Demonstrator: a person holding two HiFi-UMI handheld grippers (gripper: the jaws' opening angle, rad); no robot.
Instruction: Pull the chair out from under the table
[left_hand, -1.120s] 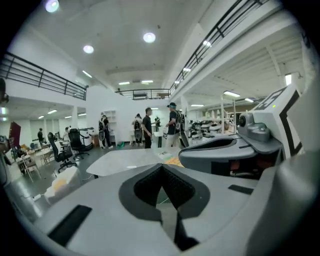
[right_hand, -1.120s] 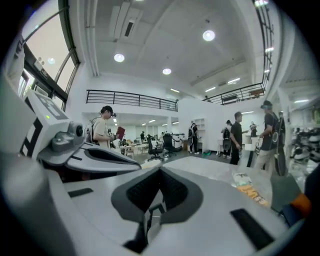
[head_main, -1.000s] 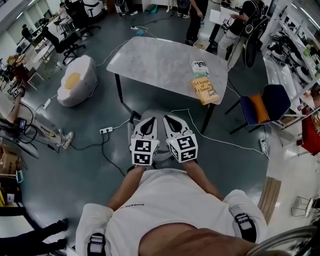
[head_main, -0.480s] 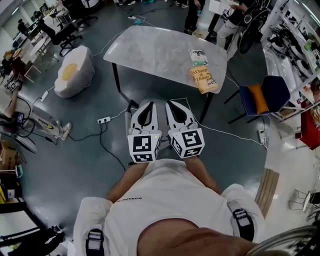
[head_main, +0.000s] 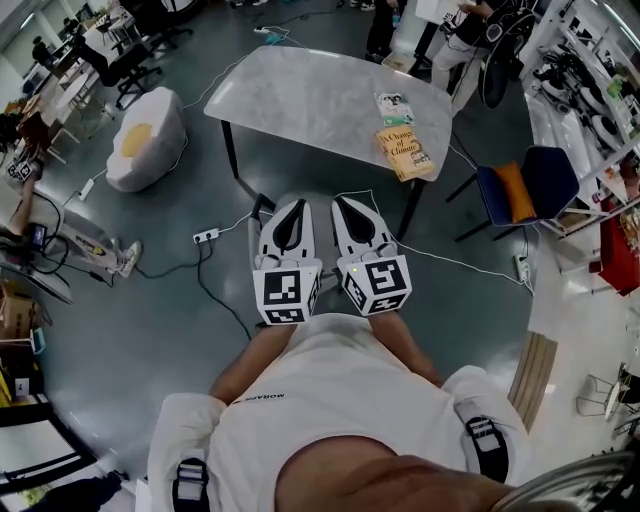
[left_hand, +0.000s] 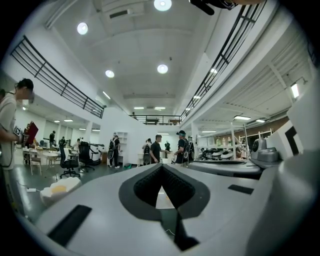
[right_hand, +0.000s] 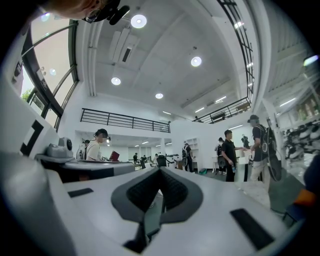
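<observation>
Before the table (head_main: 300, 95), left claw (head_main: 292, 206) and right claw (head_main: 346, 204), shut and empty, have risen.

yellow book (head_main: 405, 152) on worktop (head_main: 300, 95) beyond right gripper (head_main: 349, 205): "A Change of Climate", shirt (head_main: 300, 400) print behind grippers: "MORA…", remainder unreadable

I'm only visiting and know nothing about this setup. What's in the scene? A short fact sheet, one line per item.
table: grey top, dark legs
books: two, near the table's right end
chair: pale, at the table's near edge, mostly hidden behind the grippers
left gripper: shut, empty
right gripper: shut, empty, beside the left
blue chair: orange cushion, right of the table
beanbag: egg-like, left of the table
</observation>
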